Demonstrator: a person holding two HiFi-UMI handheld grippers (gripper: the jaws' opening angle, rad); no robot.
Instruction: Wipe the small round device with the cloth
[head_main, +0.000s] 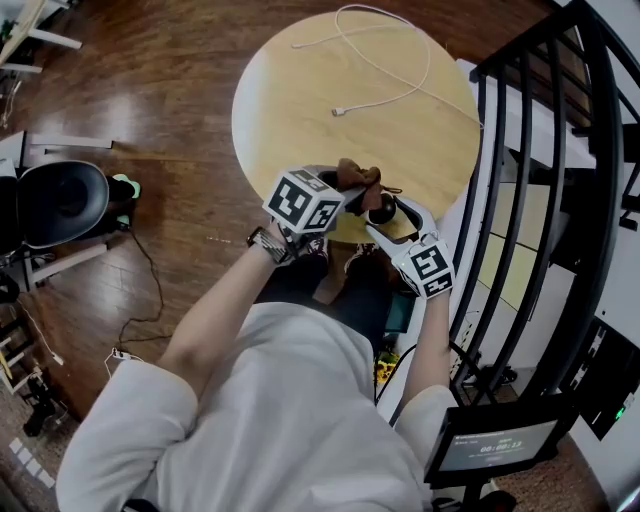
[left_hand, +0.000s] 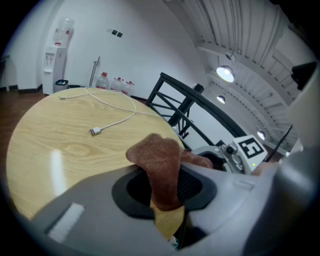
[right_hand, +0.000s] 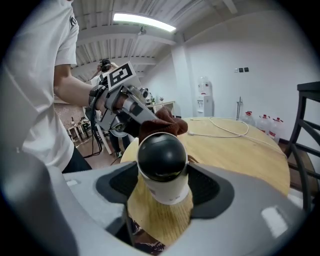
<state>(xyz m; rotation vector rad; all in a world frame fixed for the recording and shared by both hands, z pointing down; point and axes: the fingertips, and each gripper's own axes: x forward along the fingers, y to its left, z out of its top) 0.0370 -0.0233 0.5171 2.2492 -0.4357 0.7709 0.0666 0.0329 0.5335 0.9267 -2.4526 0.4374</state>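
My right gripper (right_hand: 164, 185) is shut on the small round device (right_hand: 162, 162), a black dome on a white base, which it holds over the near edge of the round wooden table (right_hand: 240, 155). My left gripper (left_hand: 165, 187) is shut on a brown cloth (left_hand: 160, 165), whose free end bunches up past the jaws. In the head view the cloth (head_main: 358, 178) sits just beyond and left of the device (head_main: 382, 210), close to its top; contact cannot be told. From the right gripper view the cloth (right_hand: 162, 125) shows directly behind the dome.
A white USB cable (head_main: 390, 70) loops across the far part of the table (head_main: 300, 100). A black stair railing (head_main: 540, 150) stands close on the right. A black office chair (head_main: 60, 200) is on the left, and a small screen (head_main: 495, 445) at lower right.
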